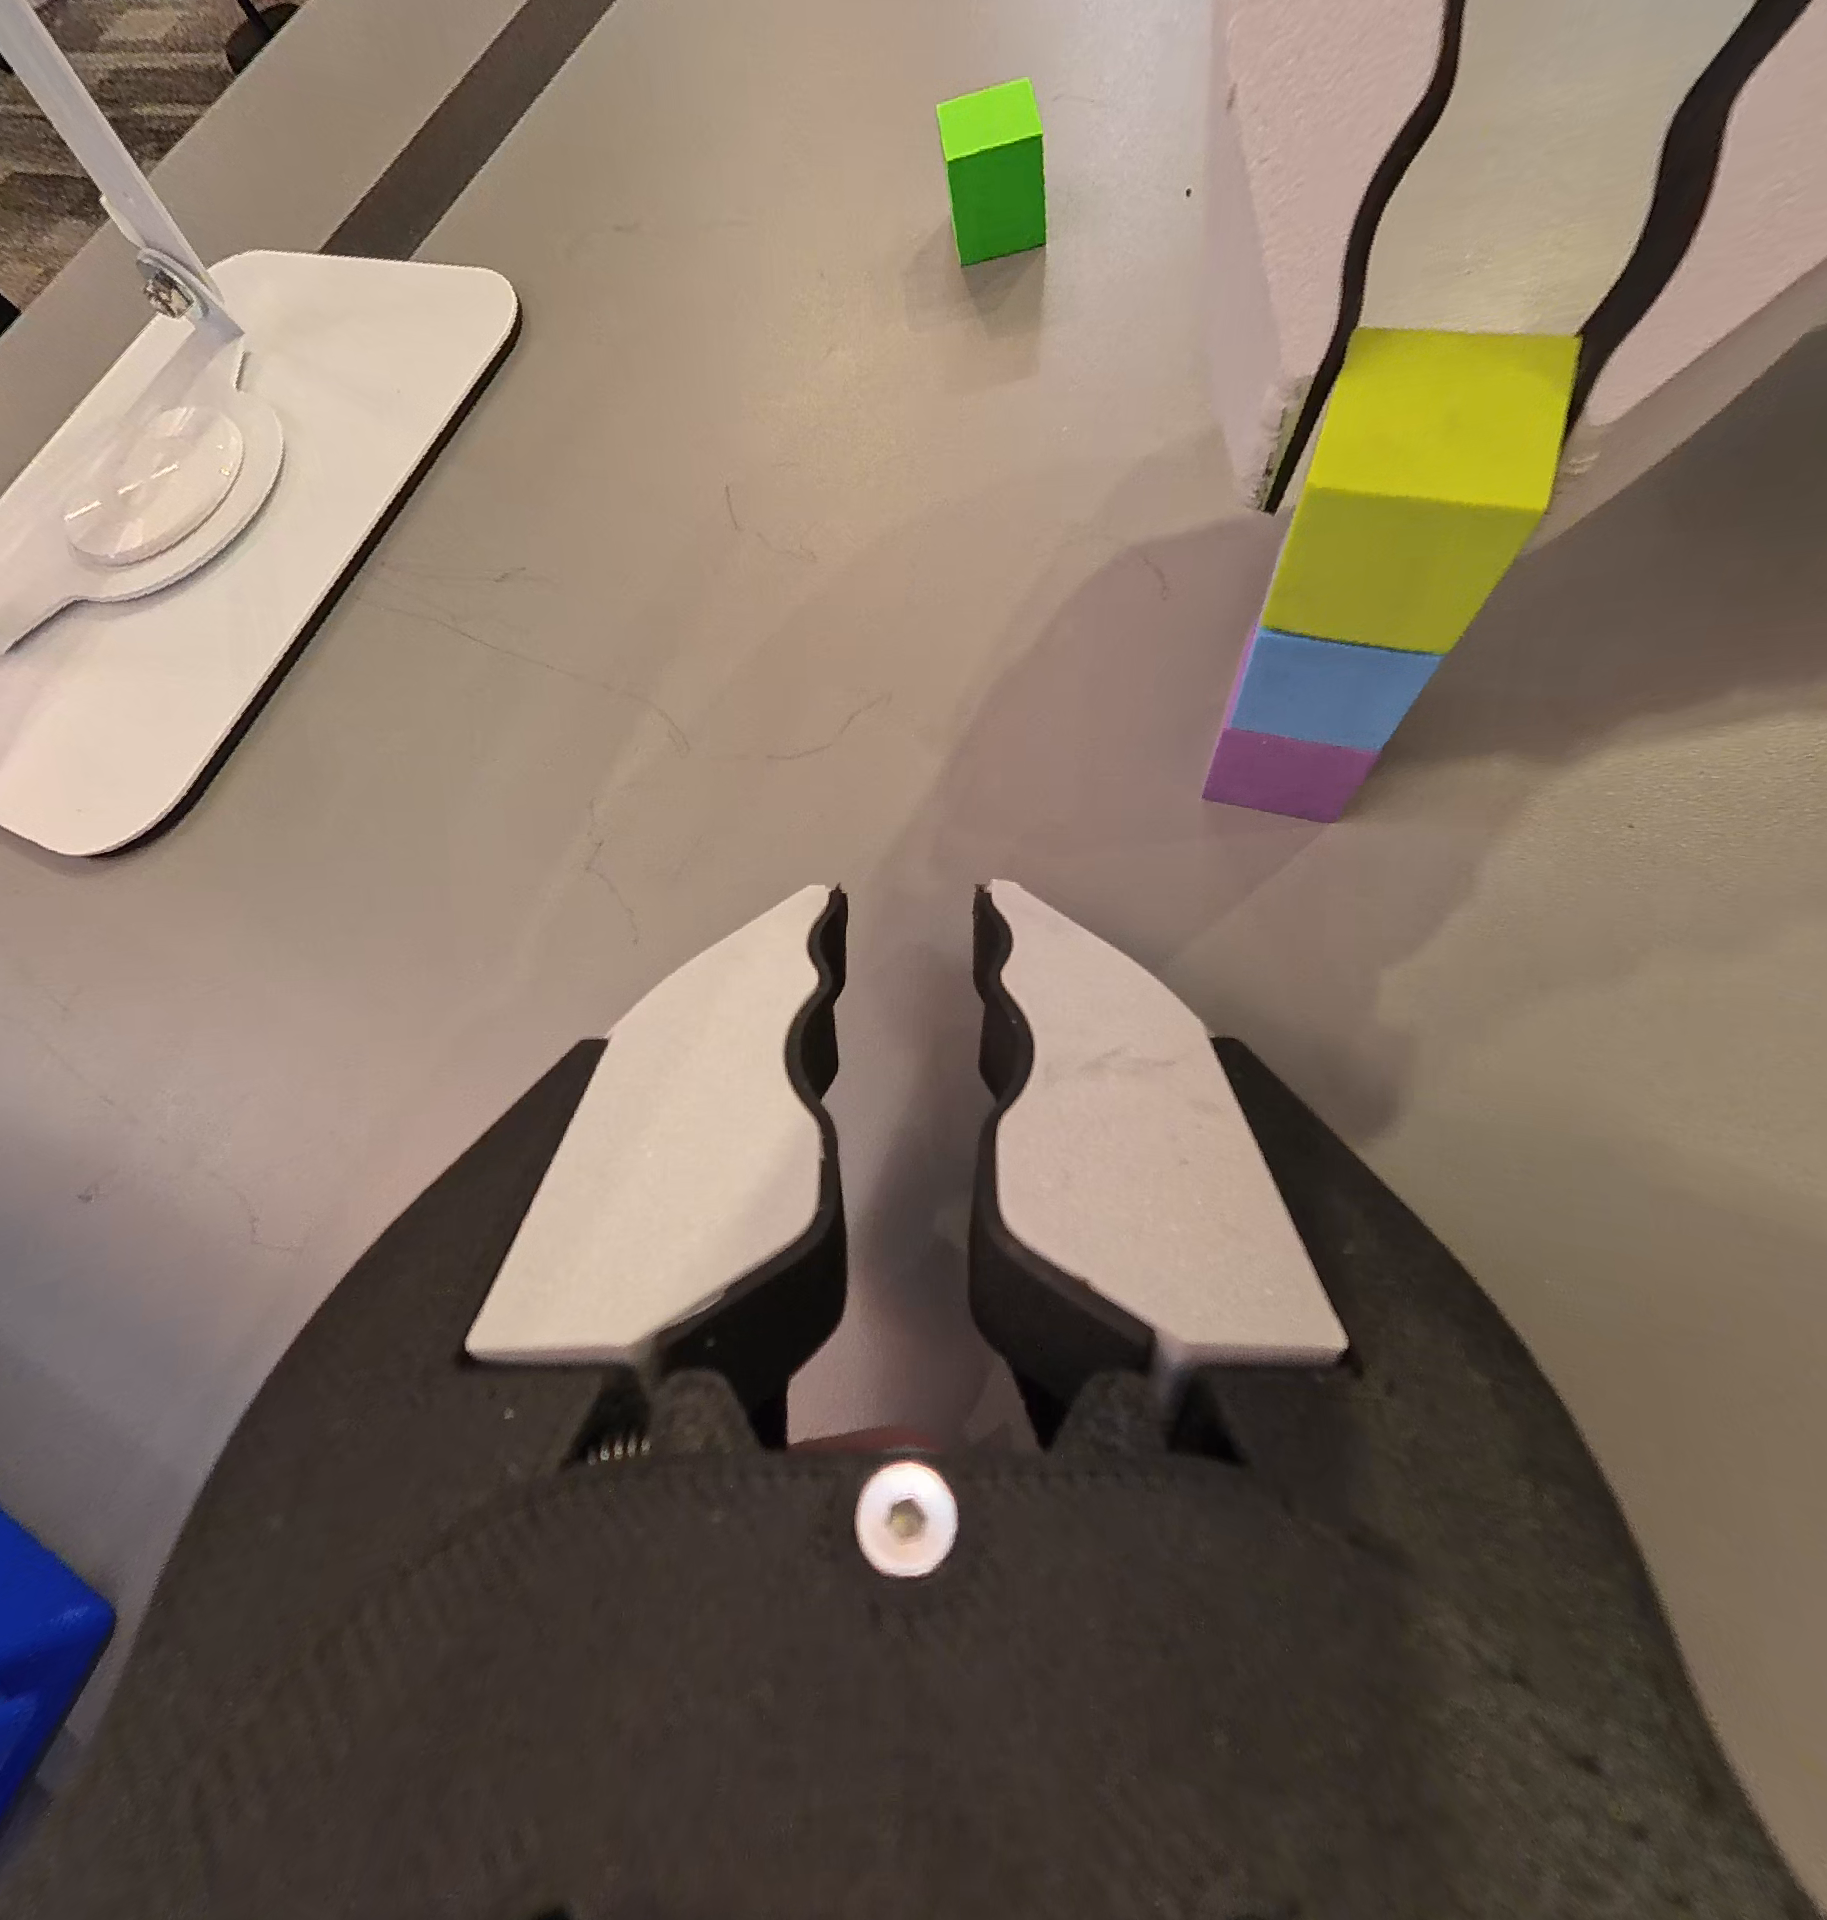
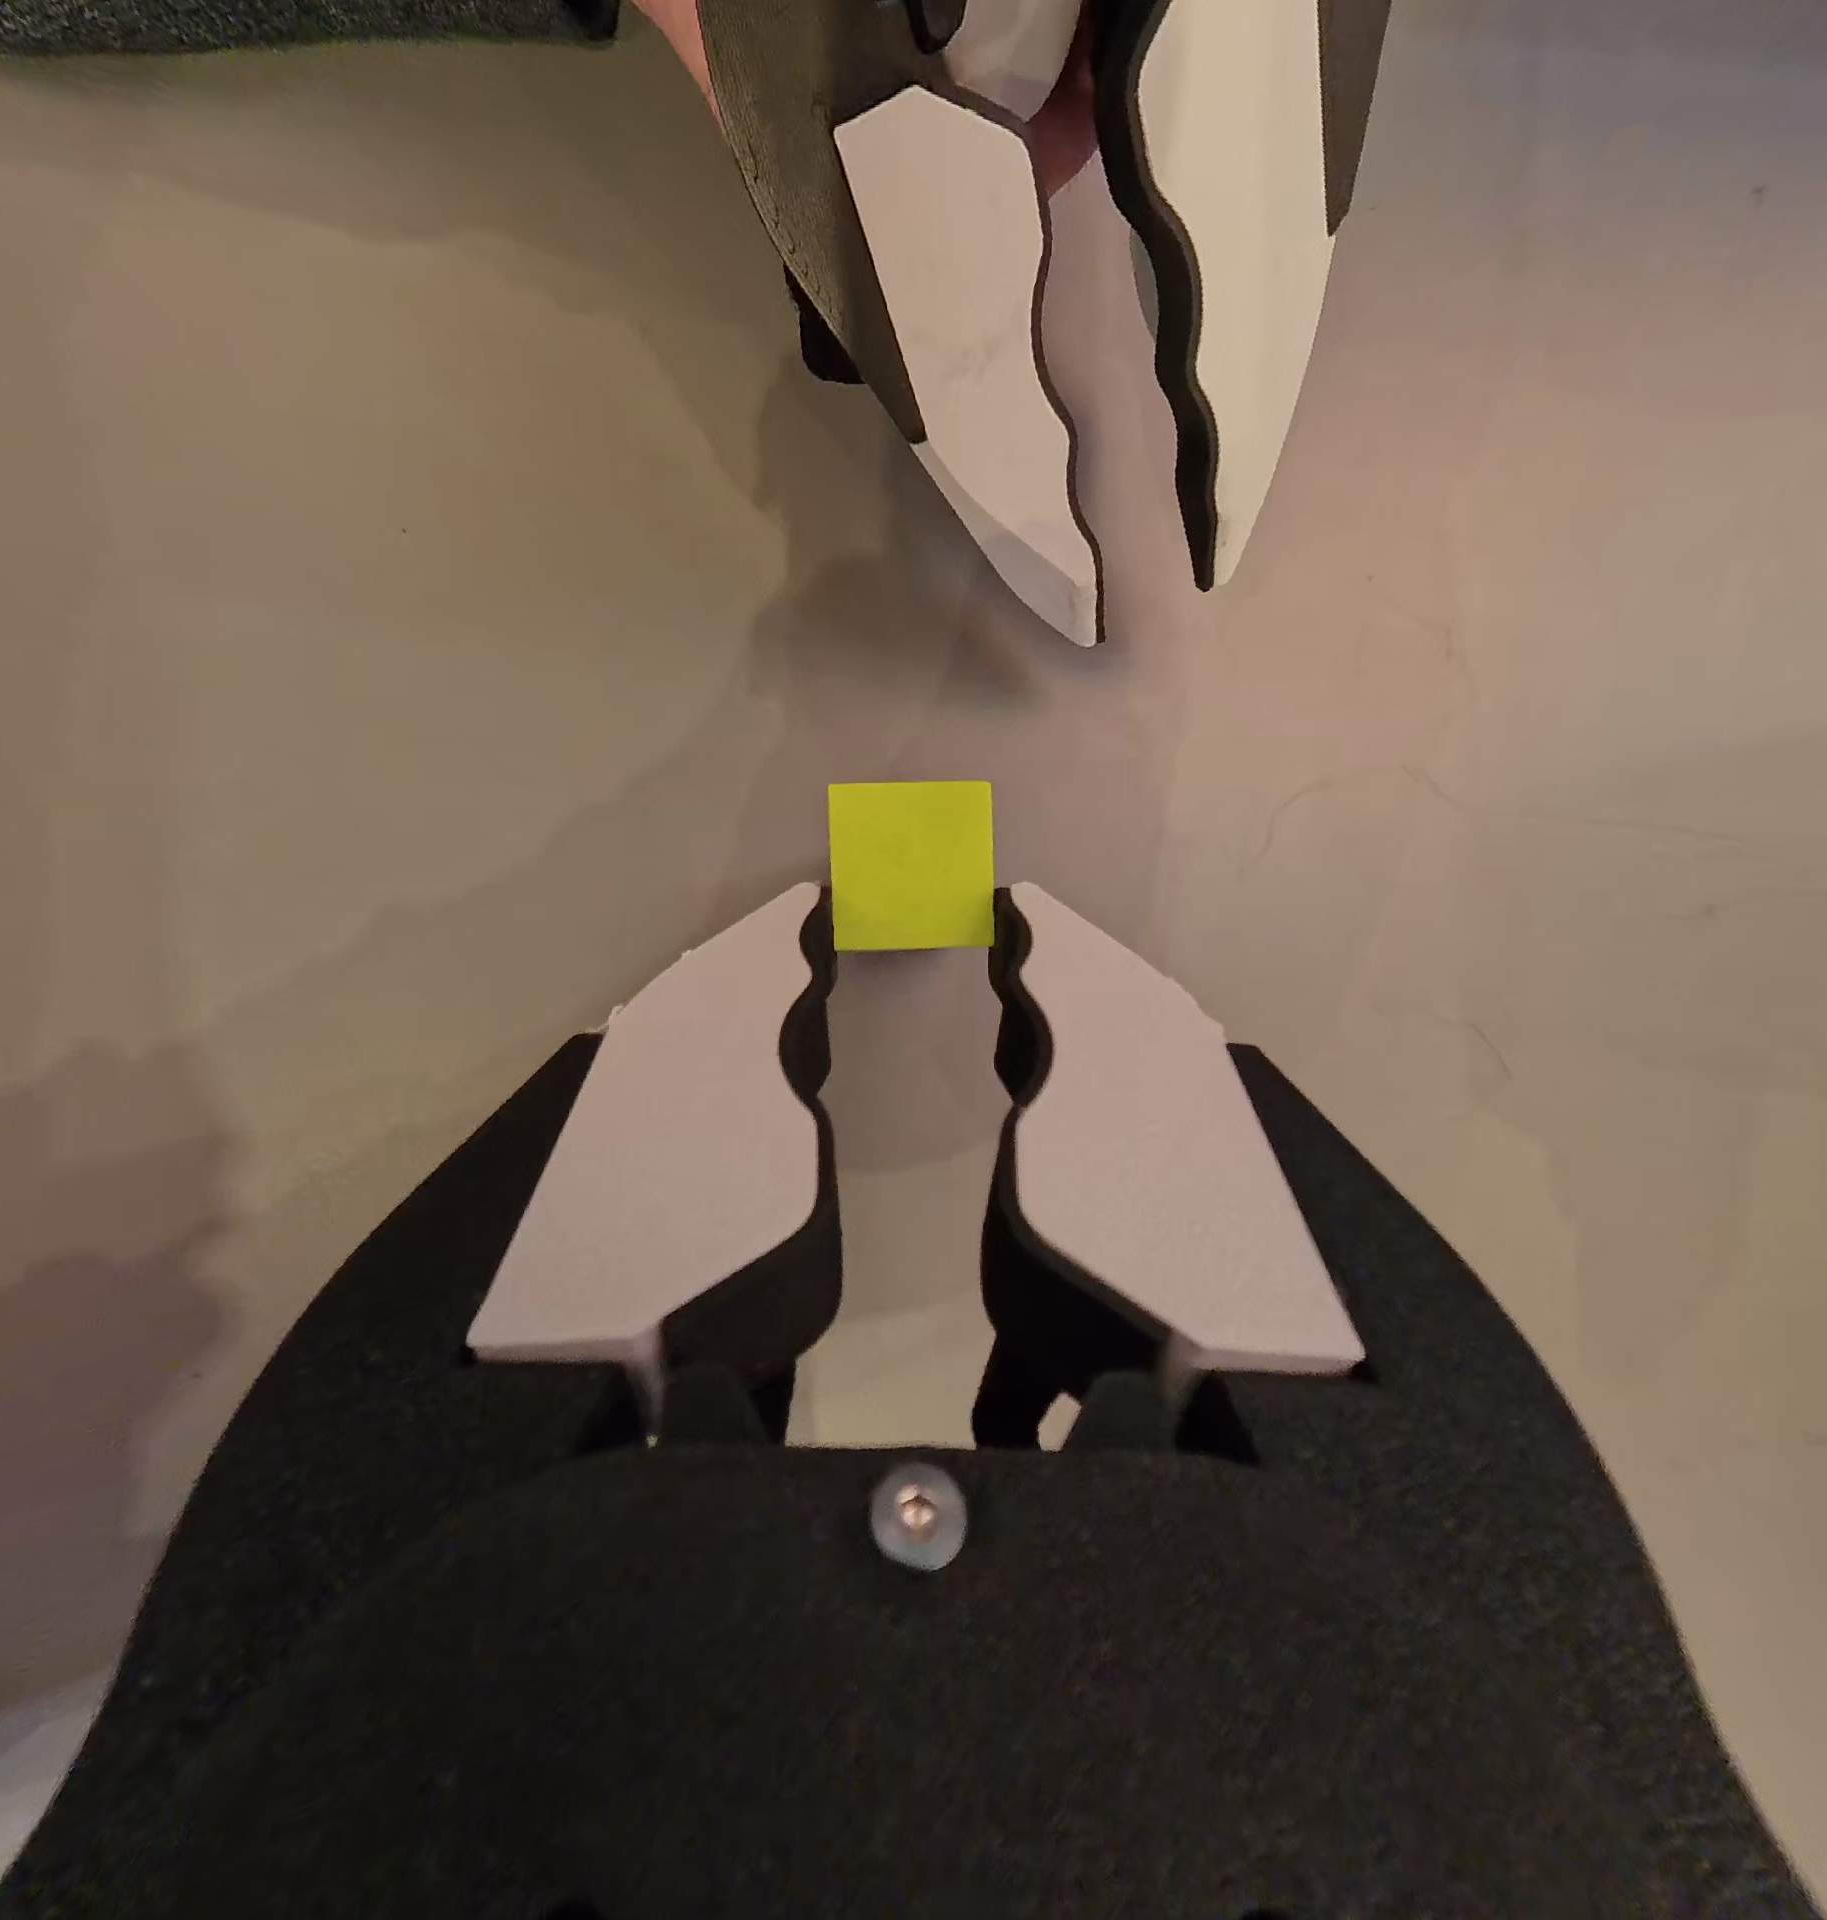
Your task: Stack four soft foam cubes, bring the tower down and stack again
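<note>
- Right hand-held gripper (image 2: 911,902) clamps the yellow cube (image 1: 1428,488), which tops the blue cube (image 1: 1330,686) and purple cube (image 1: 1288,774)
- Left hand-held gripper (image 1: 909,896) is parted, bare, over the worktop (image 1: 680,623)
- Green cube (image 1: 994,171) stands apart

Soft indoor light, overlapping soft shadows, wide-angle edge distortion.

two downward wrist views, shared yellow cube (image 1: 1428,488)
</note>
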`<state>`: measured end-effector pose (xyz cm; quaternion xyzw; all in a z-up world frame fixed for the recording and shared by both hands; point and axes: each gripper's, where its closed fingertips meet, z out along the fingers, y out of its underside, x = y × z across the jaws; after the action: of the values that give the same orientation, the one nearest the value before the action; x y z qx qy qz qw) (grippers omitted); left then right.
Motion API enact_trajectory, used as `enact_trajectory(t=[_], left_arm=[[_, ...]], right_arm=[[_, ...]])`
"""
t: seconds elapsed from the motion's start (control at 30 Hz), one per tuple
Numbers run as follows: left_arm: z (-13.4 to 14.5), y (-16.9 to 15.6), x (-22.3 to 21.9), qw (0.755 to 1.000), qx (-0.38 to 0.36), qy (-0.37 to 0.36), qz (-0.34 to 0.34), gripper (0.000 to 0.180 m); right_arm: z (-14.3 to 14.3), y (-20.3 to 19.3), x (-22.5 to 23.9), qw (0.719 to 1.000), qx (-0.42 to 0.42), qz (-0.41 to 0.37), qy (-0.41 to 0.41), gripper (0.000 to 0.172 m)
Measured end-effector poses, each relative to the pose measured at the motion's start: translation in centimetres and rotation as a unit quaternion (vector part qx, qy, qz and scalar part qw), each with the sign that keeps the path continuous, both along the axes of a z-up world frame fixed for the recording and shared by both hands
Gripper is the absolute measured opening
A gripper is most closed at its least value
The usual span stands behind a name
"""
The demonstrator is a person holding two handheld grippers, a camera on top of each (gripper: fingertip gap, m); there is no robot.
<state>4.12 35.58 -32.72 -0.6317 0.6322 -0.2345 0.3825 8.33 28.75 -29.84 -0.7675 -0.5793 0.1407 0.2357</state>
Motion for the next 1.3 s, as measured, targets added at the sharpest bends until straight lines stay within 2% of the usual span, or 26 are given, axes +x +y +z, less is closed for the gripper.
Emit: enact_trajectory(t=[0.23, 0.5, 0.6, 0.77, 0.83, 0.97, 1.13, 1.3], left_arm=[[0.0, 0.0, 0.0, 1.0, 0.0, 0.0, 0.0, 0.023], [0.1, -0.1, 0.0, 1.0, -0.003, -0.003, -0.003, 0.021], [0.2, -0.1, 0.0, 1.0, -0.005, -0.006, -0.003, 0.022], [0.1, -0.1, 0.0, 1.0, -0.002, -0.002, -0.003, 0.022], [0.1, -0.1, 0.0, 1.0, -0.003, -0.003, -0.003, 0.022], [0.2, 0.0, 0.0, 1.0, -0.002, -0.007, -0.001, 0.022], [0.2, 0.0, -0.1, 1.0, -0.004, -0.008, 0.0, 0.021], [0.2, 0.0, -0.1, 1.0, -0.004, -0.008, -0.001, 0.021]], right_arm=[[-0.1, 0.0, 0.1, 1.0, -0.002, -0.001, 0.001, 0.028], [0.6, -0.3, 0.6, 1.0, -0.007, -0.008, 0.008, 0.046], [2.3, 0.4, 3.7, 0.998, 0.012, -0.055, 0.016, 0.046], [3.9, 2.8, 12.3, 0.978, 0.04, -0.207, 0.001, 0.045], [3.2, 3.1, 15.1, 0.968, 0.039, -0.246, -0.027, 0.046], [1.1, 3.8, 17.7, 0.955, 0.033, -0.29, -0.058, 0.05], [-1.2, 5.2, 17.2, 0.94, 0.008, -0.339, -0.044, 0.05], [-3.4, 6.5, 17.2, 0.915, -0.015, -0.396, -0.067, 0.045]])
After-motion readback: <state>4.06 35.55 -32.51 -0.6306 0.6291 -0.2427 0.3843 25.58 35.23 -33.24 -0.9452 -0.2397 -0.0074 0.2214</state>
